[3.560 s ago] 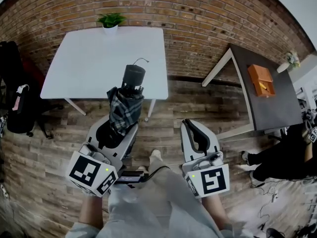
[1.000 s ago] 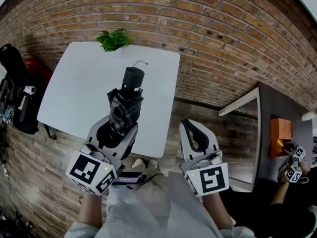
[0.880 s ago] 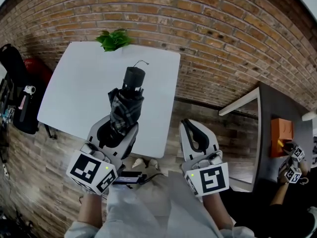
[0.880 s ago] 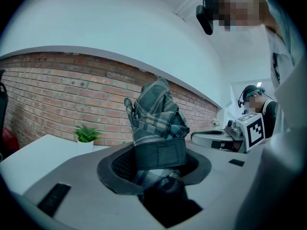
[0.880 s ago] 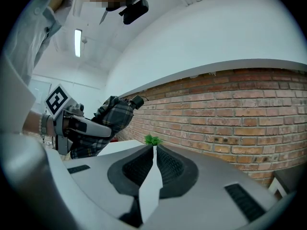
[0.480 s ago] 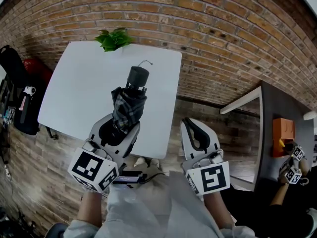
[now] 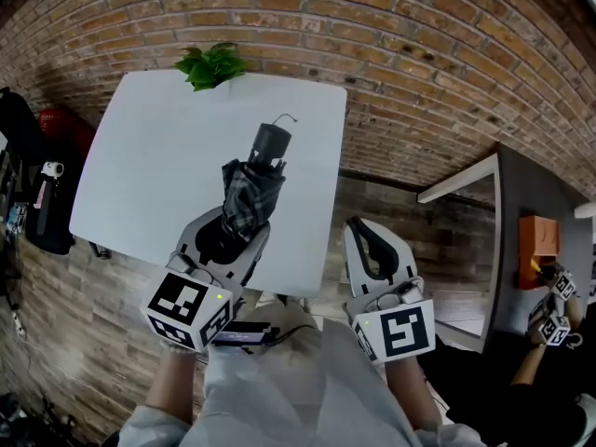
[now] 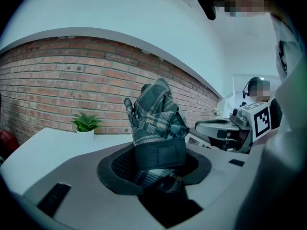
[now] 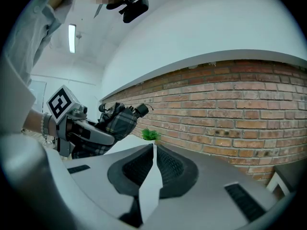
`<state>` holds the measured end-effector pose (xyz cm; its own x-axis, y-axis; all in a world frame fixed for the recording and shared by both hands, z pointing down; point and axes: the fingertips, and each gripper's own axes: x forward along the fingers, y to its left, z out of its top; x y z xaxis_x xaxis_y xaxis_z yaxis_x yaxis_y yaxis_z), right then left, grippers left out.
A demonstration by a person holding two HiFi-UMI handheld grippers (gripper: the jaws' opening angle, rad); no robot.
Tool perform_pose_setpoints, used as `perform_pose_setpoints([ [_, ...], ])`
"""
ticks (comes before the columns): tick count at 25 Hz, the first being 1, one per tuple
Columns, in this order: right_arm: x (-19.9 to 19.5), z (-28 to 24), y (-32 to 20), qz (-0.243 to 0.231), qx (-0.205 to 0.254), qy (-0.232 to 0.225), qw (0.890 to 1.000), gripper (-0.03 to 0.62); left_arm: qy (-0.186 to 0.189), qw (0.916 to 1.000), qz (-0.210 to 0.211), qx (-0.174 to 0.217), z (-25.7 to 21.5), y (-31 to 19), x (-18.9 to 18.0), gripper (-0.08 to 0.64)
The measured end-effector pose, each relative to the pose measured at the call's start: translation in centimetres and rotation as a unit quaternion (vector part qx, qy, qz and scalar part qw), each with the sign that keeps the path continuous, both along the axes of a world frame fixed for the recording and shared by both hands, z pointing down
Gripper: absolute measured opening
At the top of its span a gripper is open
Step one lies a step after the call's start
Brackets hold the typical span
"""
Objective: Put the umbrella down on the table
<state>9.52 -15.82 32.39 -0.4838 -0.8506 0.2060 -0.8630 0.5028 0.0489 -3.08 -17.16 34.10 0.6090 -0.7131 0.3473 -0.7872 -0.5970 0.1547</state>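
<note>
A folded plaid umbrella (image 7: 246, 189) with a black handle (image 7: 271, 142) sticks out forward from my left gripper (image 7: 226, 236), which is shut on its fabric body. It hangs over the near half of the white table (image 7: 149, 156), handle end pointing toward the brick wall. In the left gripper view the umbrella (image 8: 156, 123) fills the space between the jaws of the left gripper (image 8: 156, 163). My right gripper (image 7: 371, 242) hovers beside the table's near right corner, shut with nothing in it; its pads (image 9: 163, 164) meet at the tips. The right gripper view shows the umbrella (image 9: 117, 121) at left.
A small potted plant (image 7: 210, 64) stands at the table's far edge against the brick wall (image 7: 419, 73). A dark table (image 7: 535, 277) with an orange box (image 7: 537, 238) is at the right, where another person's hand holds grippers (image 7: 549, 315). Black bags (image 7: 23, 166) sit left.
My left gripper has carried the umbrella forward and a little right over the table, and lower. The right gripper has drifted slightly forward. The table now lies closer beneath me.
</note>
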Motion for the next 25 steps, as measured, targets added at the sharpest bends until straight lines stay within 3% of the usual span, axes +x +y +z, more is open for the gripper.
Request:
perform_pose_setpoints([
  [13,-0.7,3.1,-2.1,0.005,-0.036,0.013,0.999,0.052,-0.048,0.9968,0.013,-0.062,7.3,-3.6,-0.2,0.207],
  [25,-1.3,5.7,-3.2,0.003,-0.062,0.015,0.998,0.052,-0.116,0.9850,0.023,-0.126,15.7,-6.6,0.0,0.207],
])
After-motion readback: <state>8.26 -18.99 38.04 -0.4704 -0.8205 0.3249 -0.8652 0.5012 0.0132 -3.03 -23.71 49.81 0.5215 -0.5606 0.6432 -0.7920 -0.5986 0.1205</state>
